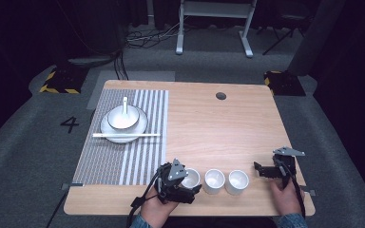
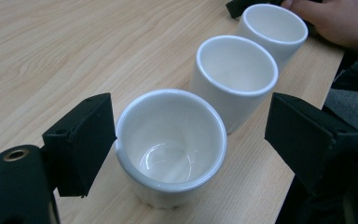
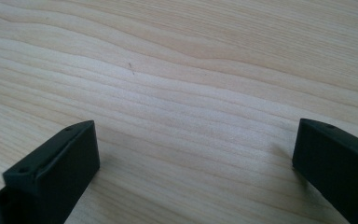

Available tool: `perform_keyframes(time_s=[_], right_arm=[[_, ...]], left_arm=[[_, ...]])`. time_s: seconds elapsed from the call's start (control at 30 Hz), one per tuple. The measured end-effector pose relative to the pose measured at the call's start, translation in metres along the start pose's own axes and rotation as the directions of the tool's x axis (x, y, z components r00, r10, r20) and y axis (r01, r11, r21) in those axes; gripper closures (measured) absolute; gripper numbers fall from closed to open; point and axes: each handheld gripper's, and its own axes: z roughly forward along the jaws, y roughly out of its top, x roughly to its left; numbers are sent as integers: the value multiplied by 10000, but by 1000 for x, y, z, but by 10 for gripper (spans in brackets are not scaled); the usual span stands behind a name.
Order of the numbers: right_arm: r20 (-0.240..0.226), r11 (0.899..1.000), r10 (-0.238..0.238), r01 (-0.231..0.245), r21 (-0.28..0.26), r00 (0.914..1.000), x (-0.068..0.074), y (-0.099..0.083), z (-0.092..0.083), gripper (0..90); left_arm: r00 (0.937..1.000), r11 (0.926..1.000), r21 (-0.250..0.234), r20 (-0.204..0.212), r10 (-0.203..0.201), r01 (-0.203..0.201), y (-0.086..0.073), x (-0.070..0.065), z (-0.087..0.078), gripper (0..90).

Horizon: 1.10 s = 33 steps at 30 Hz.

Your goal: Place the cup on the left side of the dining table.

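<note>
From the high view, three white cups stand in a row near the front edge of the wooden surface (image 1: pixel 218 128): the left cup (image 1: pixel 190 178), the middle cup (image 1: pixel 214 180) and the right cup (image 1: pixel 236 182). The left tongs (image 1: pixel 190 183) sit at the left cup, held by the left hand (image 1: pixel 158 206). The right tongs (image 1: pixel 261 169) rest well to the right of the row, held by the right hand (image 1: pixel 285 192). Farther back on the left lies a striped mat (image 1: pixel 123 152) carrying a plate (image 1: pixel 123 127), a bowl (image 1: pixel 122 117) with a spoon (image 1: pixel 125 105) in it, and chopsticks (image 1: pixel 126 135) laid across the plate's front.

In the left gripper view, the left tongs (image 2: pixel 191 135) stand spread wide around the left cup (image 2: pixel 171 144); one jaw touches its rim, the other is clear of it. The middle cup (image 2: pixel 235 70) and right cup (image 2: pixel 274 28) line up behind.

In the right gripper view, the right tongs (image 3: pixel 196 163) gape open over bare wood (image 3: pixel 177 84).
</note>
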Motion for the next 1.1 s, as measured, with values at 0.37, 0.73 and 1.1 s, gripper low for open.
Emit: perform_keyframes(time_s=[0.37, 0.73, 1.1], right_arm=[[1, 10000, 2, -2, 1, 10000, 0, 0, 0, 5], [0, 10000, 0, 0, 2, 10000, 0, 0, 0, 5], [0, 10000, 2, -2, 1, 10000, 0, 0, 0, 5]], left_arm=[[9996, 9992, 402, -271, -61, 72, -9, 5, 13, 172], [9993, 9980, 512, -9, -377, 377, -14, 10, 19, 243], [9998, 9985, 536, -181, -120, 129, -14, 8, 19, 252]])
